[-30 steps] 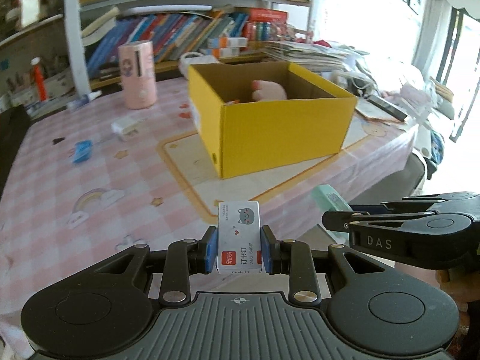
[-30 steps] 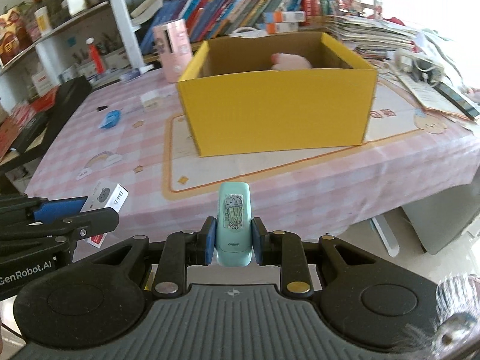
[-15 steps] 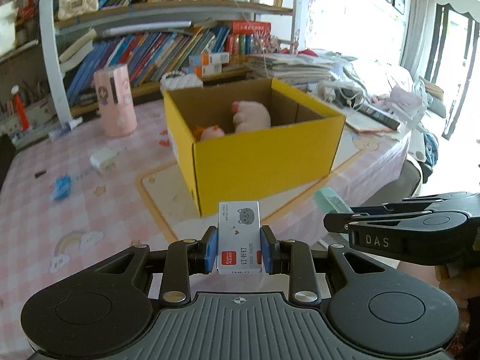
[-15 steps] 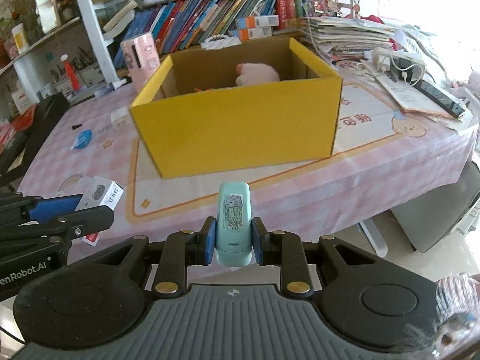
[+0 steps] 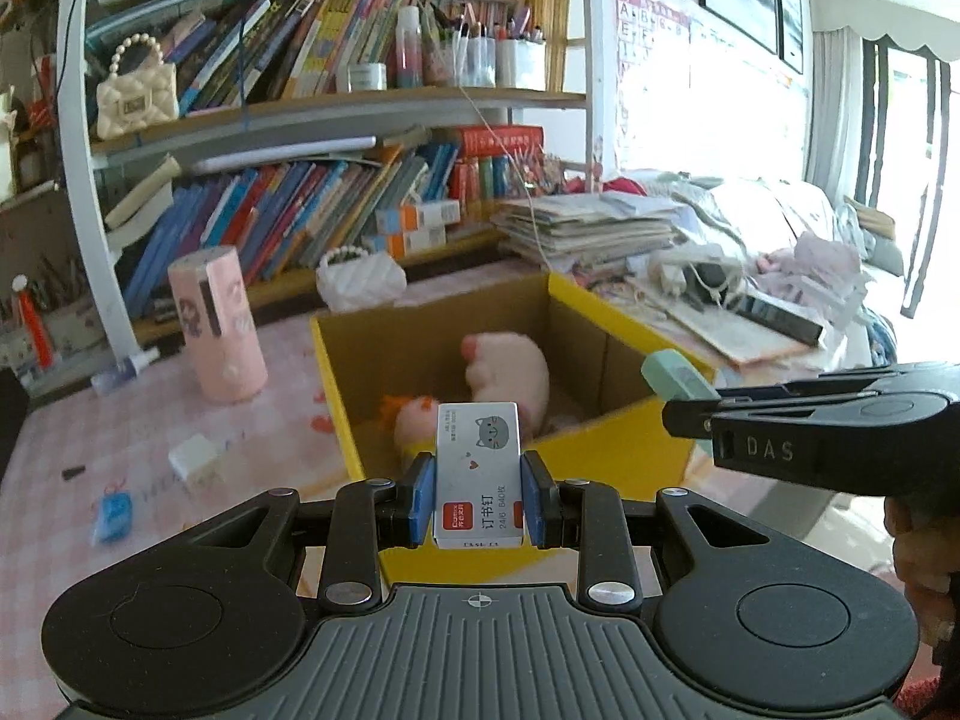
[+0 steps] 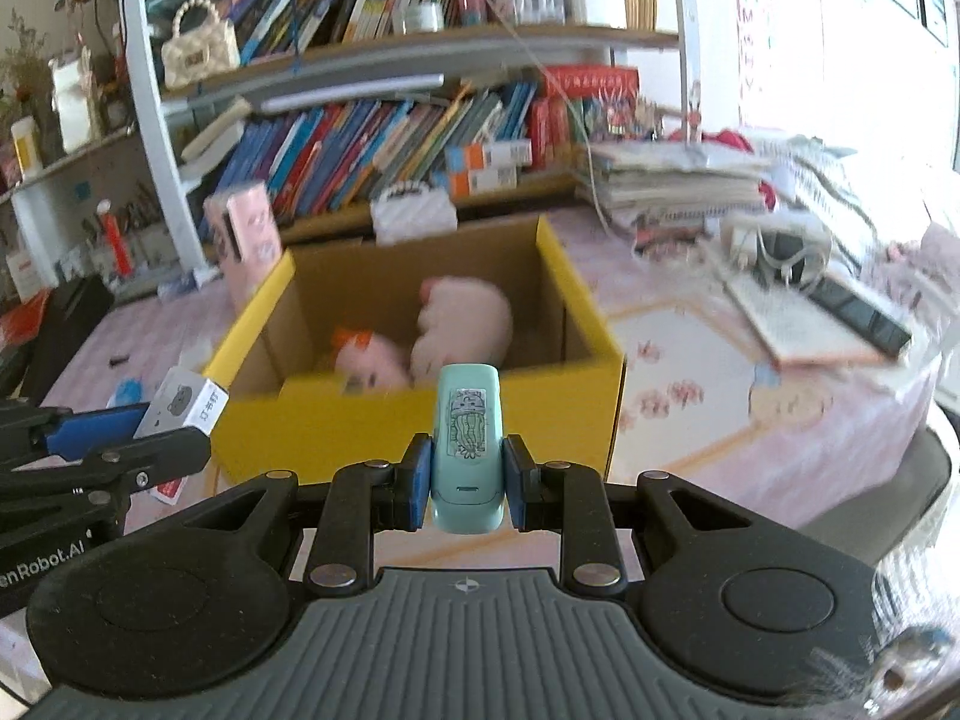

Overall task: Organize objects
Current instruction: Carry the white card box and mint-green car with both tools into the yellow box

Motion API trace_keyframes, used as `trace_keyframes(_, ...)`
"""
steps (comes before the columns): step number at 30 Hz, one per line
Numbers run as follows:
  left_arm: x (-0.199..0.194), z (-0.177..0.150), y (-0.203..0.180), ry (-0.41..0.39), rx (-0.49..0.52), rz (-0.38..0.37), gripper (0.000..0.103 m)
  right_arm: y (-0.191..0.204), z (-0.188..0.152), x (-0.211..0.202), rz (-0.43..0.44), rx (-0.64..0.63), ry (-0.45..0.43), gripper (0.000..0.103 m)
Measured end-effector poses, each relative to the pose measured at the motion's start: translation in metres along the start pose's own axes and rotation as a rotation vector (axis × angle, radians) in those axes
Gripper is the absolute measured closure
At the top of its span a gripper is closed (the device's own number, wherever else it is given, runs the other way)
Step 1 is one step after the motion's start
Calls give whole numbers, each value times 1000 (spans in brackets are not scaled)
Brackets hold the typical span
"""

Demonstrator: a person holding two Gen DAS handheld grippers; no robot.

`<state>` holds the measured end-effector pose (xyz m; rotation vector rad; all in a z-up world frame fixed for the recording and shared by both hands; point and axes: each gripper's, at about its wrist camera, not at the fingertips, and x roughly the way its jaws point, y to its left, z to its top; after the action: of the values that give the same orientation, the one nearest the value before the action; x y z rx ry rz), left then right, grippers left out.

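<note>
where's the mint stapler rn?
Clamped upright in the right gripper, the mint stapler sits in front of the yellow box; the left wrist view shows it at right.

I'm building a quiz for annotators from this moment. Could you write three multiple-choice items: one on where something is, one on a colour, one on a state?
1. Where are the pink plush toys?
A. inside the yellow box
B. on the bookshelf
C. on the floor

2. What colour is the stapler in the right gripper?
A. red
B. mint green
C. black

3. What is the state of the left gripper?
A. open and empty
B. shut on the staple box
C. shut on a pen

Answers:
1. A, since both toys lie within the open box's walls.
2. B, as the right wrist view shows a pale green body between the blue pads.
3. B, because the white carton sits clamped between its pads.
</note>
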<state>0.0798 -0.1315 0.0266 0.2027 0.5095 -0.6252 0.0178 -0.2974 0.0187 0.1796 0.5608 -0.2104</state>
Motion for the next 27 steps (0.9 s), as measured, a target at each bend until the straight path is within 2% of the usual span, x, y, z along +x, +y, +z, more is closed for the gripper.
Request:
trace_keyframes(5, 23, 15, -6, -11, -3, 22, 75, -13, 24, 20, 20, -30, -30, 80)
trace_keyframes(13, 54, 29, -12, 17, -16, 71, 75, -28, 43, 55, 79, -75, -15, 80)
trace_keyframes(27, 105, 36, -6, 117, -37, 153, 75, -26, 50, 114, 196, -210, 88, 80)
